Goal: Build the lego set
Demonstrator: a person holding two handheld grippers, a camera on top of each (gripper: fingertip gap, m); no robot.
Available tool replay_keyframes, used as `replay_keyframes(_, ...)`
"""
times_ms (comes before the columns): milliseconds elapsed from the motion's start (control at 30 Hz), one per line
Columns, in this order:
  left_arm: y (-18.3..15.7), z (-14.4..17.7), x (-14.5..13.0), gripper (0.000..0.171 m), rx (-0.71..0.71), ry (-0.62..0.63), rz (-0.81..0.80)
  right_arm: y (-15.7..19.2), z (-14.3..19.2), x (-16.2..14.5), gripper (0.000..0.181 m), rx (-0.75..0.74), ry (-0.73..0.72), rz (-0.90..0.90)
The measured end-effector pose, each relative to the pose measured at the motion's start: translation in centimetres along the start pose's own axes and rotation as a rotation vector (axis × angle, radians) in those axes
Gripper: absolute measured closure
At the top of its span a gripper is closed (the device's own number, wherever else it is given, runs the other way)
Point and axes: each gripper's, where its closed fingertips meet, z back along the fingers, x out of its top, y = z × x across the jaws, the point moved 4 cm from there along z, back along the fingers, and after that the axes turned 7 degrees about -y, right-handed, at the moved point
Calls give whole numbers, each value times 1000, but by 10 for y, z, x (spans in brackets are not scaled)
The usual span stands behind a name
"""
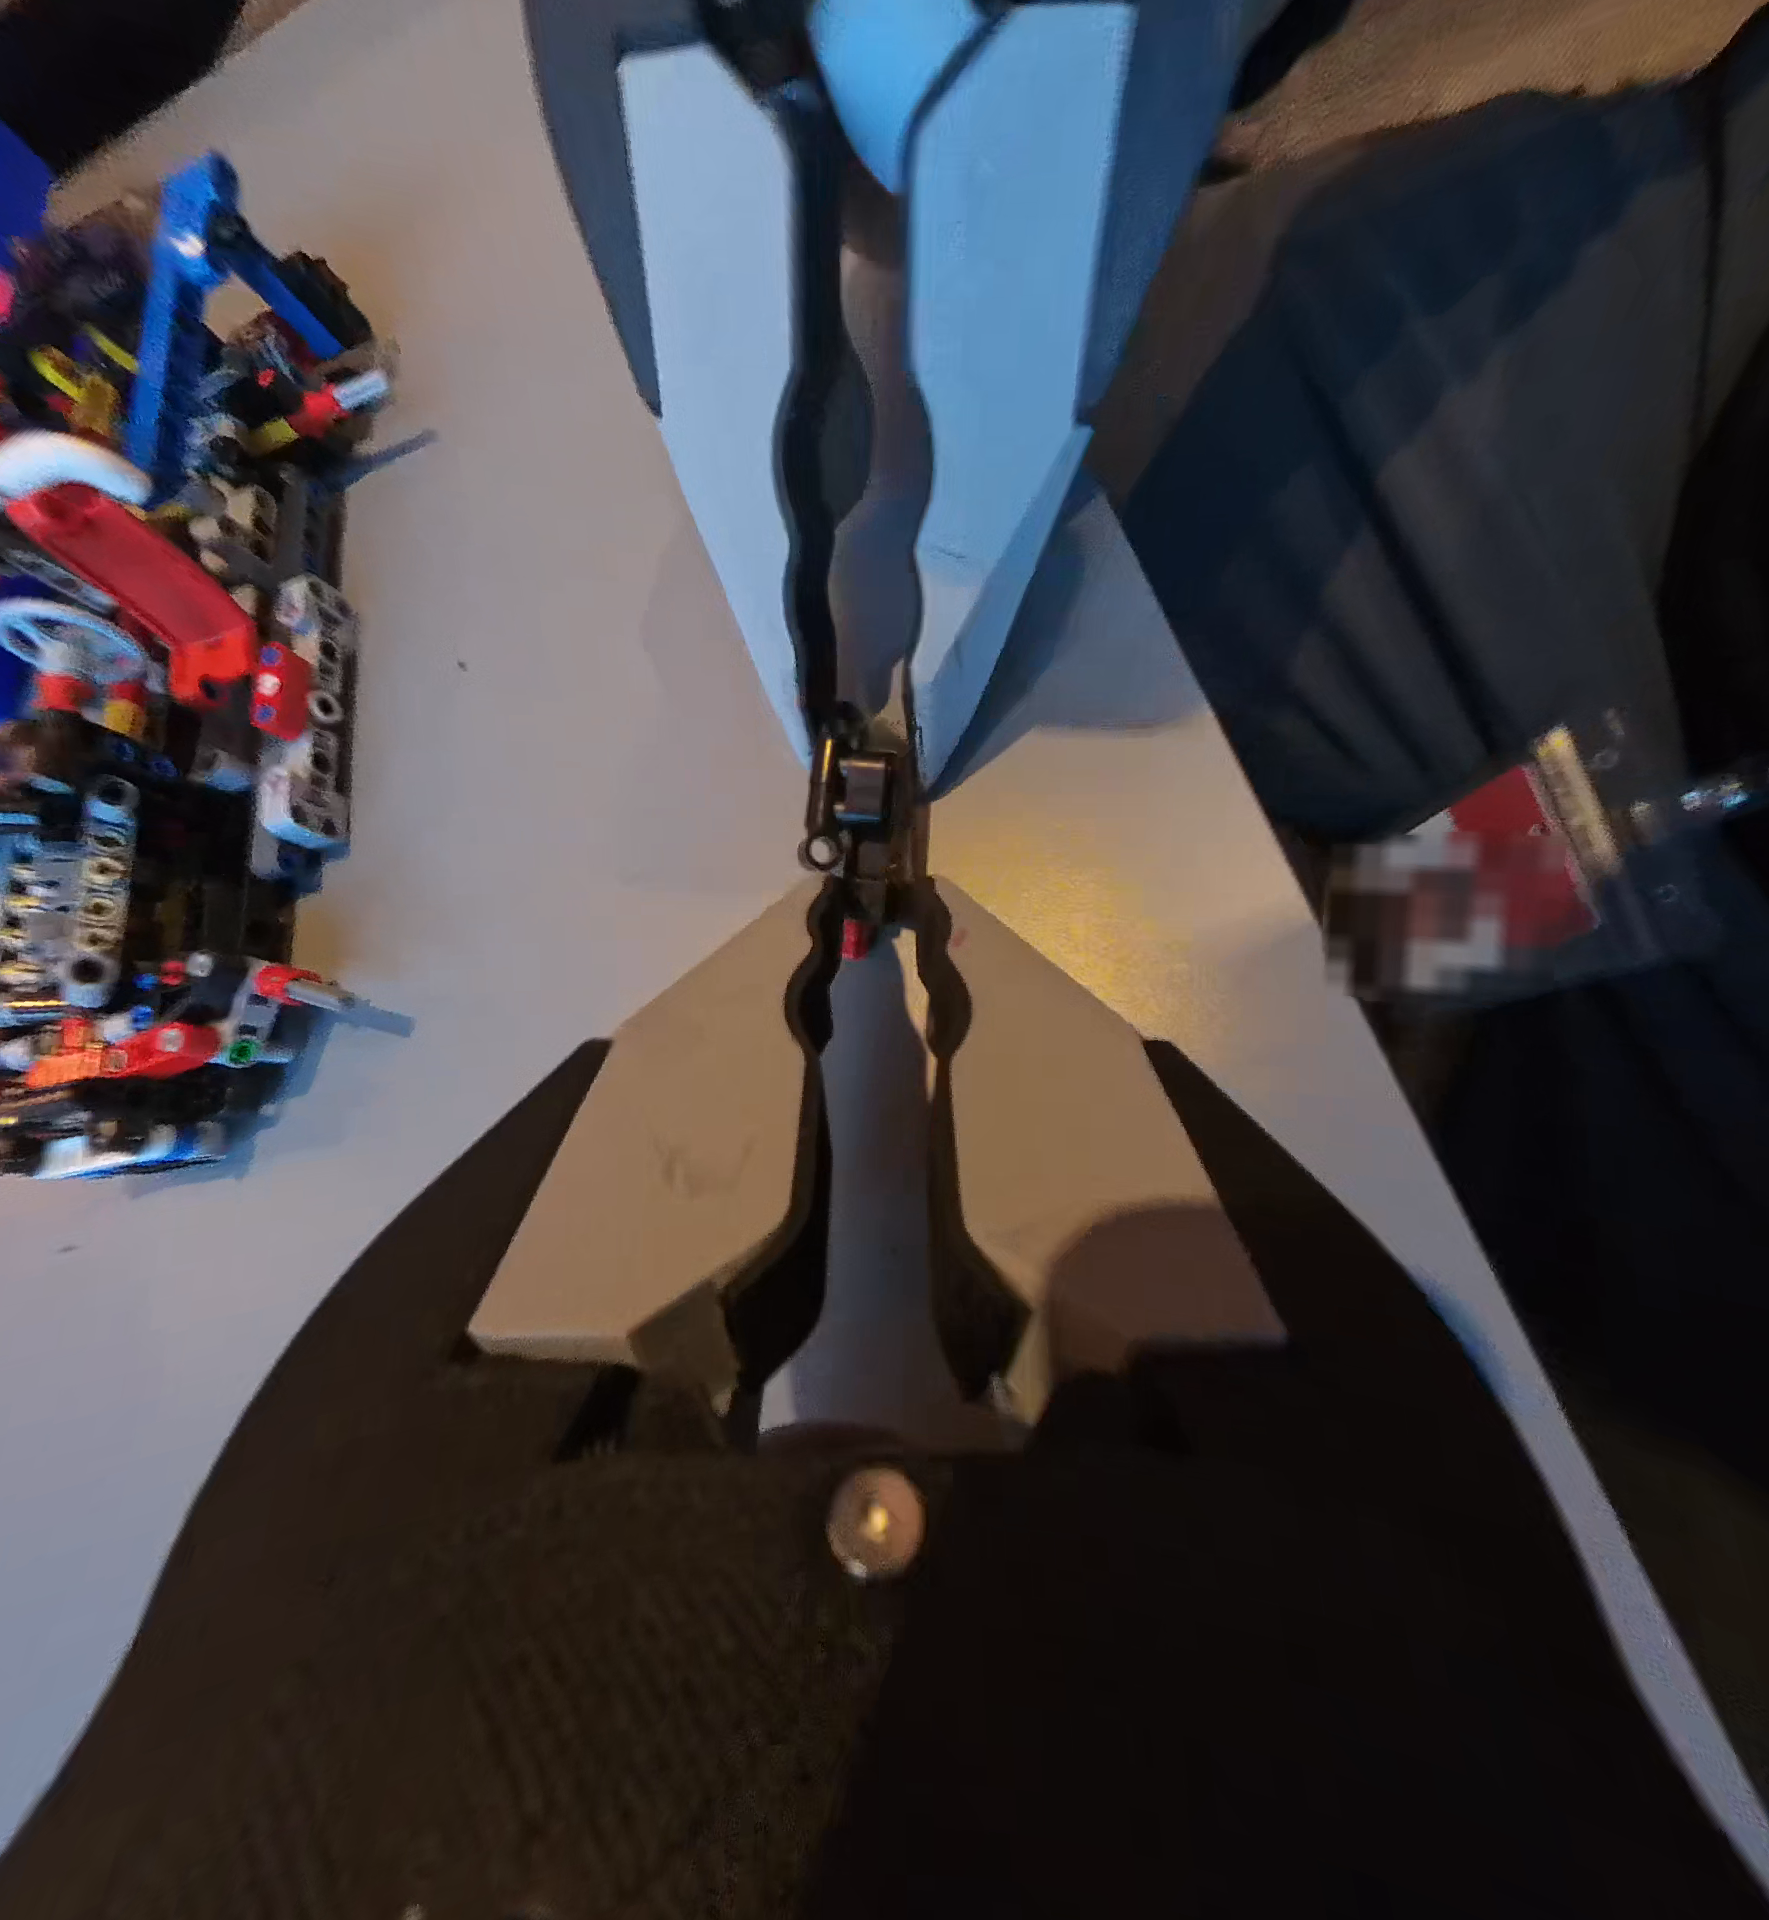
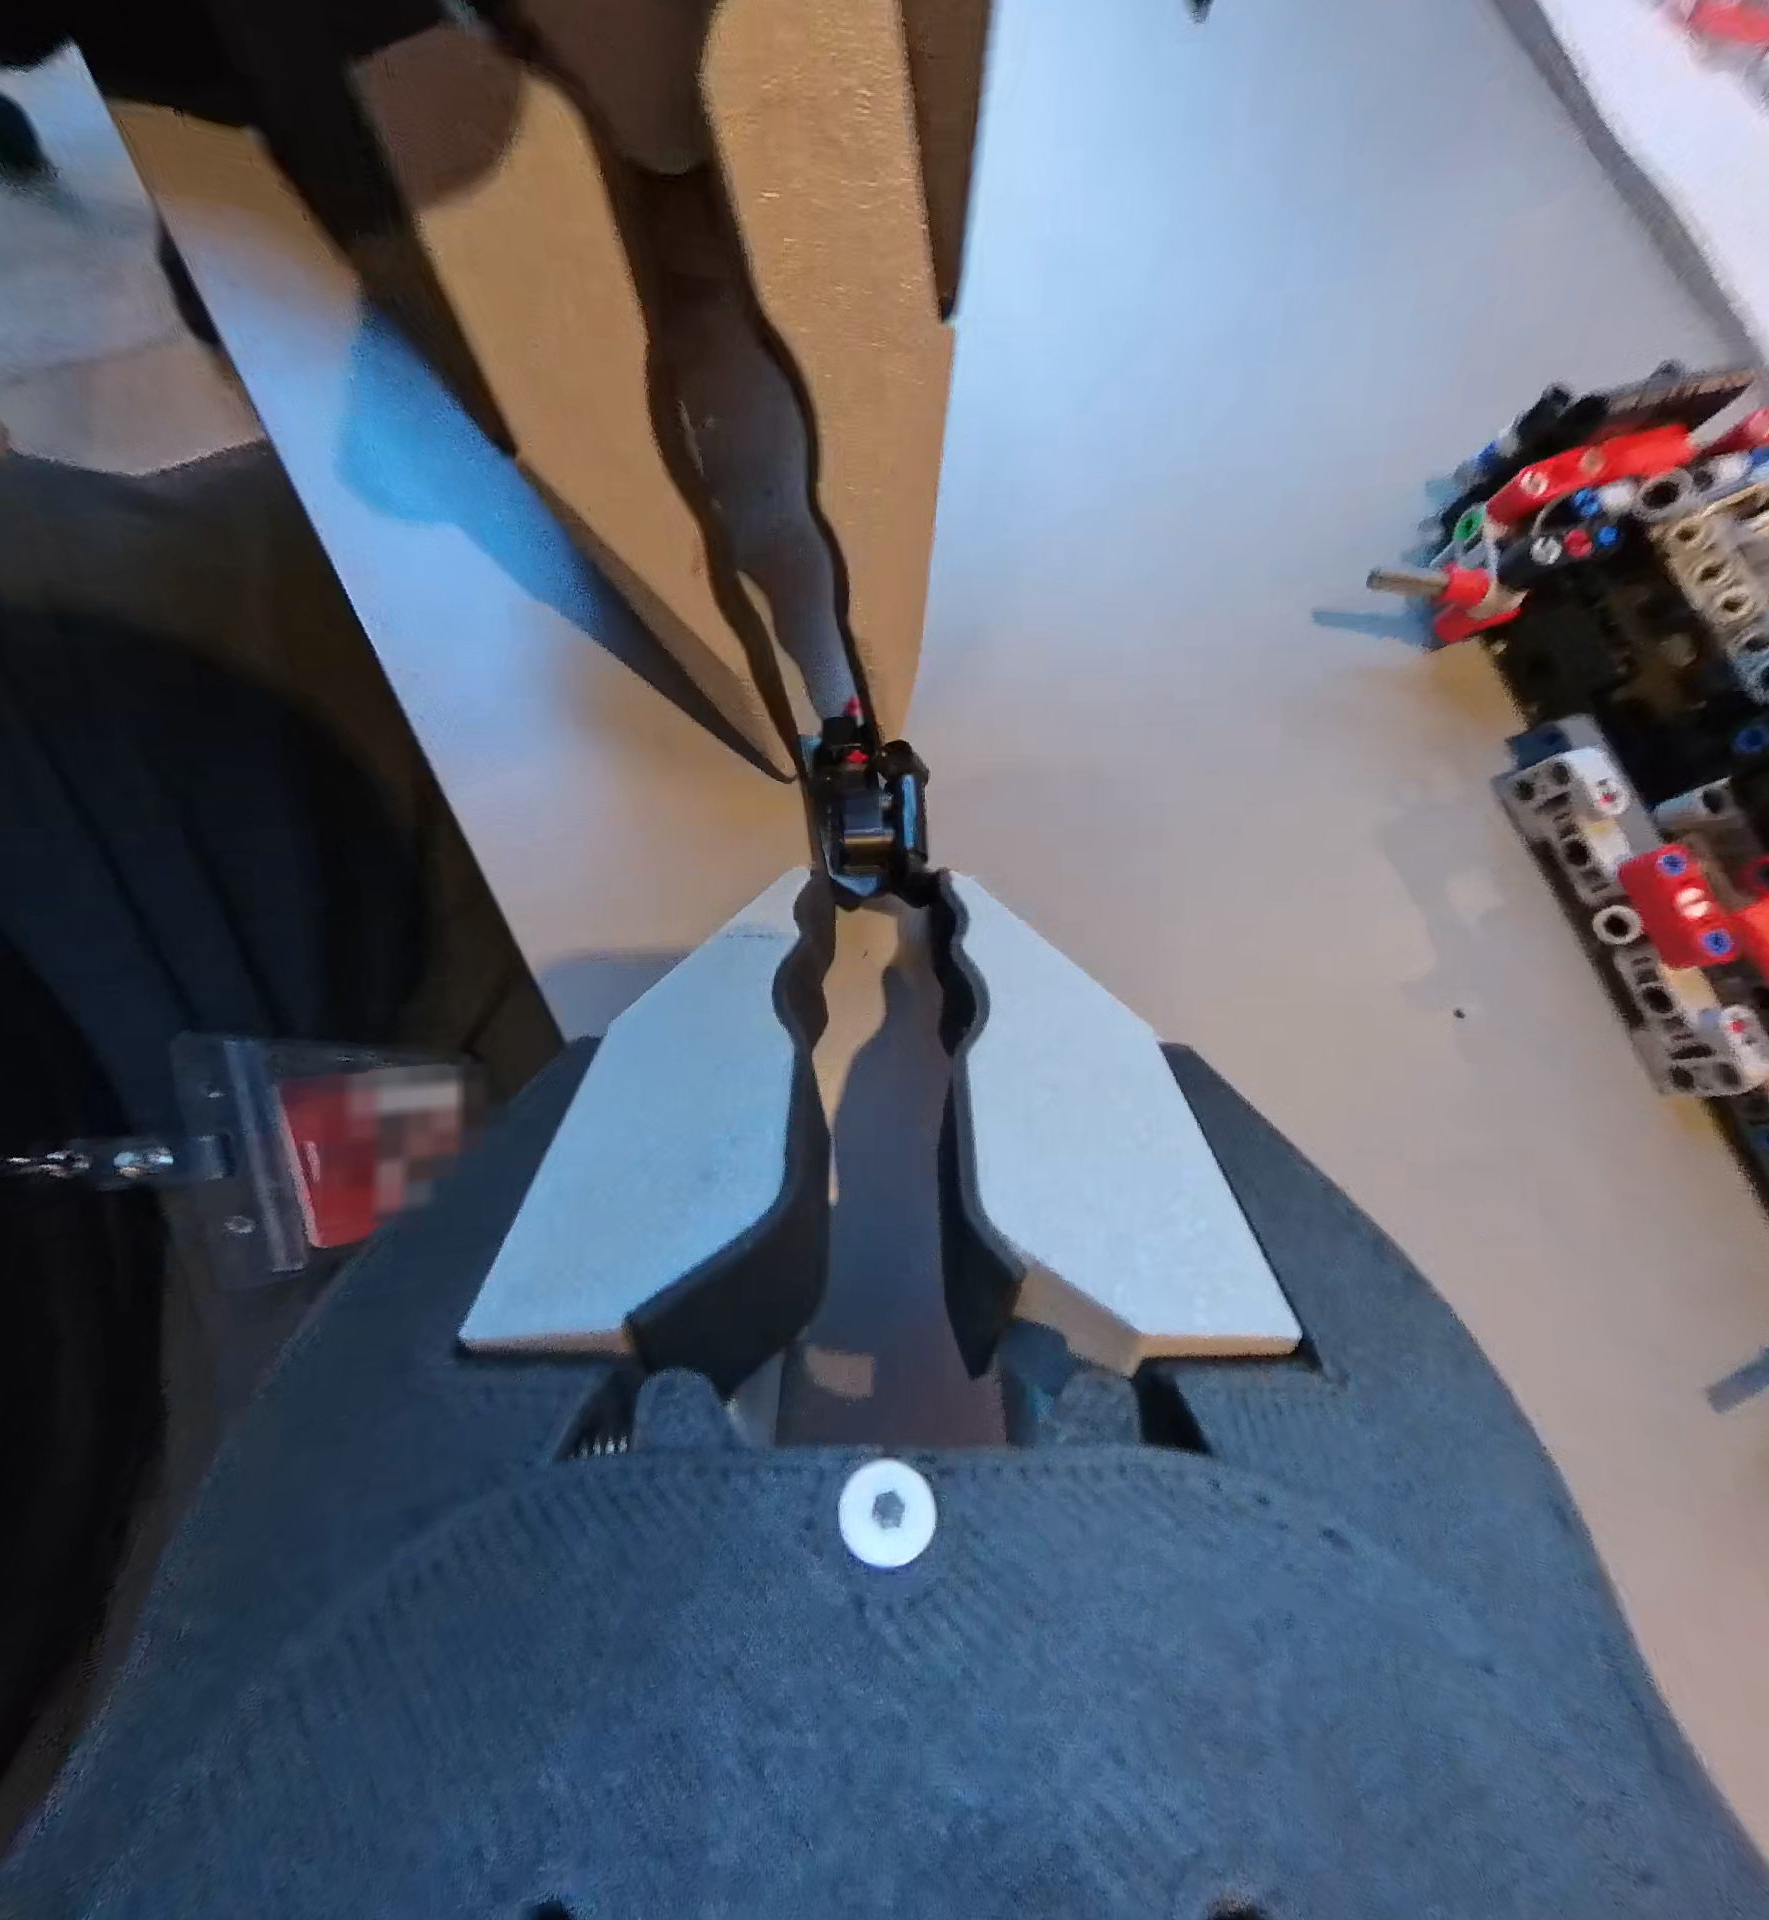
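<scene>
Mating a small black piece [image 1: 852, 795] tip-to-tip, I clench both my left gripper [image 1: 867, 914] and right gripper [image 2: 875, 883] on it, the lego model [image 1: 132, 707] at nine o'clock; next, I judge, a straight squeeze.

A pale white table [image 1: 506, 644] filled the scene under warm yellowish light, with a grey floor [image 2: 18, 281] beyond its edge.
</scene>
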Motion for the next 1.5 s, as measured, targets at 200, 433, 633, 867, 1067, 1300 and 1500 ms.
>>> replay_keyframes(200,1,0,-1,161,28,-4,-34,-3,0,2,167,94,4,-151)
replay_keyframes(433,-3,0,0,161,-51,-16,3,1,4,7,146,-1,14,154)
replay_keyframes(633,-3,1,1,161,-129,-22,76,14,-11,17,153,39,43,324)
replay_keyframes(867,-8,3,1,163,-66,-20,-17,15,-14,16,165,64,20,220)
replay_keyframes(1067,-7,7,3,171,-27,-49,-55,19,-13,17,178,82,-45,152)
replay_keyframes(1300,-2,4,-4,171,-10,0,-21,11,-1,21,167,-20,-127,180)
replay_keyframes(1500,5,9,-8,168,20,8,62,1,18,8,147,-57,-109,146)
